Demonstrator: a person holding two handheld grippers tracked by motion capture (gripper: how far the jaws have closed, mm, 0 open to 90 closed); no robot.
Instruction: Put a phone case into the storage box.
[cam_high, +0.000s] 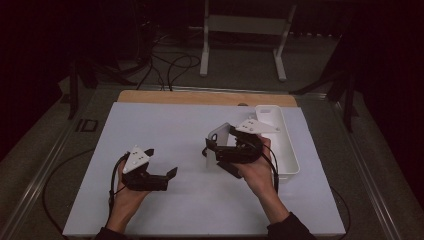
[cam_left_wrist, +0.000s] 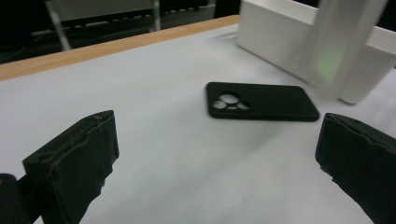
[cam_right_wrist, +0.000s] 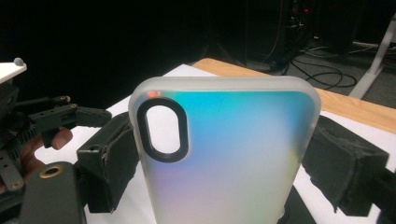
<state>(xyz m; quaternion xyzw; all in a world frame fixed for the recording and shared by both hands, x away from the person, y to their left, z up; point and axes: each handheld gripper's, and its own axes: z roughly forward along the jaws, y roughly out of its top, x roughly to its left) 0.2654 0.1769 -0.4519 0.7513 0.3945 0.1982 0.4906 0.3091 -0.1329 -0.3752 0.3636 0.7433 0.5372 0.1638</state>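
Your right gripper (cam_high: 222, 145) is pinching a see-through phone case (cam_right_wrist: 224, 154) by its two long sides. The case stands up tall between the black pads, and it shines blue, green and pink. An oval camera hole sits near its top corner. From above, you hold this case just beside the white tray (cam_high: 287, 150) on the right part of the surface (cam_high: 165, 125).

Your left gripper (cam_high: 162, 177) is spread wide with nothing in it. It hangs over the left part of the surface, well apart from the other one. Ahead of its pads lies a black phone case (cam_left_wrist: 261, 101), flat on the surface, with round camera holes at one end. It lies near the white tray.
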